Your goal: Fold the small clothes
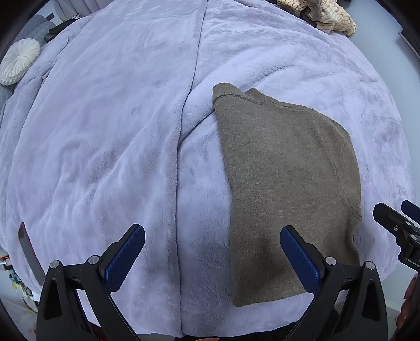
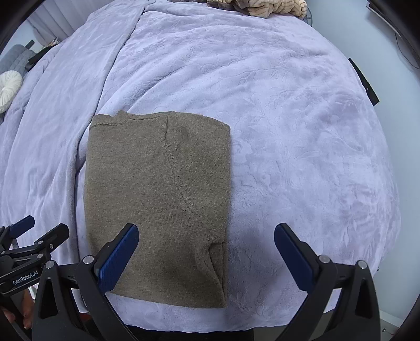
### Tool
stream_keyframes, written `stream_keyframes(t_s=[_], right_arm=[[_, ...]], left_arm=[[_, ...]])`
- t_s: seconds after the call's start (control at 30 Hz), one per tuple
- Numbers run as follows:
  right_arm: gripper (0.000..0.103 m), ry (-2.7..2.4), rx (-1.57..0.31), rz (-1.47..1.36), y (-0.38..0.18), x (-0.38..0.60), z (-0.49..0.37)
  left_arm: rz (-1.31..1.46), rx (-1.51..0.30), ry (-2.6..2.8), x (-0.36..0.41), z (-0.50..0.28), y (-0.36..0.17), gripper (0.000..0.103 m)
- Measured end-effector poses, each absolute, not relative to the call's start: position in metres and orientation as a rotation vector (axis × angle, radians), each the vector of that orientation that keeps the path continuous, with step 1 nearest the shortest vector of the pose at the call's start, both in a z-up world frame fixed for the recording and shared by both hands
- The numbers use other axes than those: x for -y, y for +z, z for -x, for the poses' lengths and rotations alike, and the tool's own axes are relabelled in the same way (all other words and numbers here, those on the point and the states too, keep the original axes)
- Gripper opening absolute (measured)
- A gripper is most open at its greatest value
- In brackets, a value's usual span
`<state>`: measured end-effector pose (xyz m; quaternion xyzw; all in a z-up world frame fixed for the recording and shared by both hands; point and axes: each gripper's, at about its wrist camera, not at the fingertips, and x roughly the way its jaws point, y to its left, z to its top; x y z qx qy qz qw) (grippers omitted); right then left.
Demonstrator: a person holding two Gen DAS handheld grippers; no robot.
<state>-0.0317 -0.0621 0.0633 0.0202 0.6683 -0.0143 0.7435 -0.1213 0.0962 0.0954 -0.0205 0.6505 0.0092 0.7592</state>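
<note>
both my tools are spread wide with nothing between the pads. the right tool hovers over the near end of the brown sweater, with its left pad above the knit and its right pad out over bare blanket. the left tool sits further left, so only its right pad is over the sweater's near corner and the rest of it hangs over the lavender blanket on the bed.

so the sweater lies straight ahead of the right tool and off to the right of the left one. it's already folded into a tall rectangle, sleeve seam showing on top, collar edge at the far end, hem edge nearest me. the long axis runs away from me, roughly in line with both tools' fingers.

my guess is the next fold is bringing the near end up to the collar end, halving it lengthwise. for that, each tool wants one near corner. the right tool looks nearer the right-hand corner and the left tool the left-hand one, both just beside their targets. there's a beige striped pile at the far edge of the bed, well apart, not in the way.
</note>
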Motion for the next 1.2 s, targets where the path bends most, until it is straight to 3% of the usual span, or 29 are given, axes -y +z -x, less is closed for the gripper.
stream_keyframes(t_s=[1.2], right_arm=[[0.103, -0.034, -1.465, -0.04, 0.066, 0.0553, 0.0323]], left_arm=[[0.048, -1.427, 0.013, -0.1052, 0.122, 0.0925, 0.103]])
